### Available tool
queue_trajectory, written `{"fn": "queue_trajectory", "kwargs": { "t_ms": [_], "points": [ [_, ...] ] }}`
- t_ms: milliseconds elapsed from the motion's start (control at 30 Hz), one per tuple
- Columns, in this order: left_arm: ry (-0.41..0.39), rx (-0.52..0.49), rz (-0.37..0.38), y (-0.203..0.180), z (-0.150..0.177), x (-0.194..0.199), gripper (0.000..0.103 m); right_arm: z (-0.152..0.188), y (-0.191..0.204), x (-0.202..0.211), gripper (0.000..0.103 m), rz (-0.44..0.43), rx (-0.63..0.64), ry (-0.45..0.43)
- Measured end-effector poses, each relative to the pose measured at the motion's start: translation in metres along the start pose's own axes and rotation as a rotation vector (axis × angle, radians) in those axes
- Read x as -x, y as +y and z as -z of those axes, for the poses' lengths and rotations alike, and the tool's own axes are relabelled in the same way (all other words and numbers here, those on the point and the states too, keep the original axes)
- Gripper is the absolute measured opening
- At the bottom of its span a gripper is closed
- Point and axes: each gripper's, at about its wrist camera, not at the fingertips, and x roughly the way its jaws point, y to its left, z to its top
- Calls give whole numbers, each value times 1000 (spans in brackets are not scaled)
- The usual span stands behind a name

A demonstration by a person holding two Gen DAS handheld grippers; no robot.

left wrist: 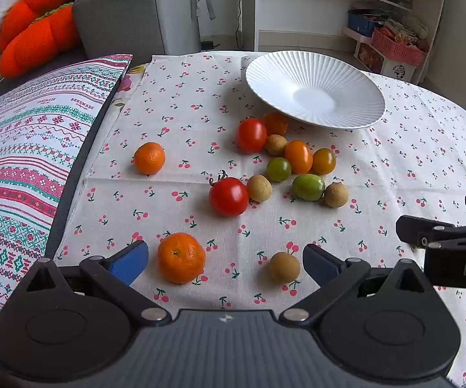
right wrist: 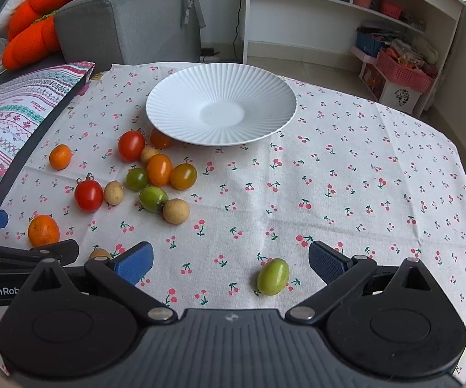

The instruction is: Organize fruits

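On the tabletop (right wrist: 362, 168), under a cherry-print cloth, a white ribbed plate (right wrist: 221, 106) sits at the far side and holds nothing, so the sorting looks not yet begun. Every fruit lies on the cloth. Near the plate's near-left rim a loose cluster gathers: 2 red tomatoes (left wrist: 228, 196), orange and green cherry tomatoes (left wrist: 298, 156), and several tan longans (left wrist: 259, 188), some touching each other. One small mandarin (left wrist: 149, 157) rests alone to the left.

The left tongs (left wrist: 224, 260) are released, jaws spread wide, with a larger mandarin (left wrist: 181, 257) just beside the left pad and a lone longan (left wrist: 284, 267) beside the right pad, neither gripped. The right tongs (right wrist: 231, 263) are also released and empty; a green fruit (right wrist: 273, 276) lies between the pads, nearer the right one, untouched.

All of the fruit remains to be moved, presumably onto the plate; the pieces between the spread jaws seem the likeliest first picks.
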Motion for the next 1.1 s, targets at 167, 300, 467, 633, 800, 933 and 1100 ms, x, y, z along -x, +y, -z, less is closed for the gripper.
{"fn": "queue_trajectory", "kwargs": {
  "t_ms": [167,300,467,633,800,933,1100],
  "points": [
    [0,0,2,0,0,0,96,-1,0,0,102,2,-3,4],
    [1,1,2,-1,0,0,96,-1,0,0,102,2,-3,4],
    [1,1,1,-1,0,0,96,-1,0,0,102,2,-4,5],
    [2,0,2,-2,0,0,96,-1,1,0,102,1,-4,5],
    [2,0,2,-2,0,0,96,-1,1,0,102,2,-4,6],
    [2,0,3,-2,0,0,96,-1,1,0,102,2,-4,5],
    [3,1,3,-2,0,0,96,-2,1,-1,102,3,-4,5]
  ]
}}
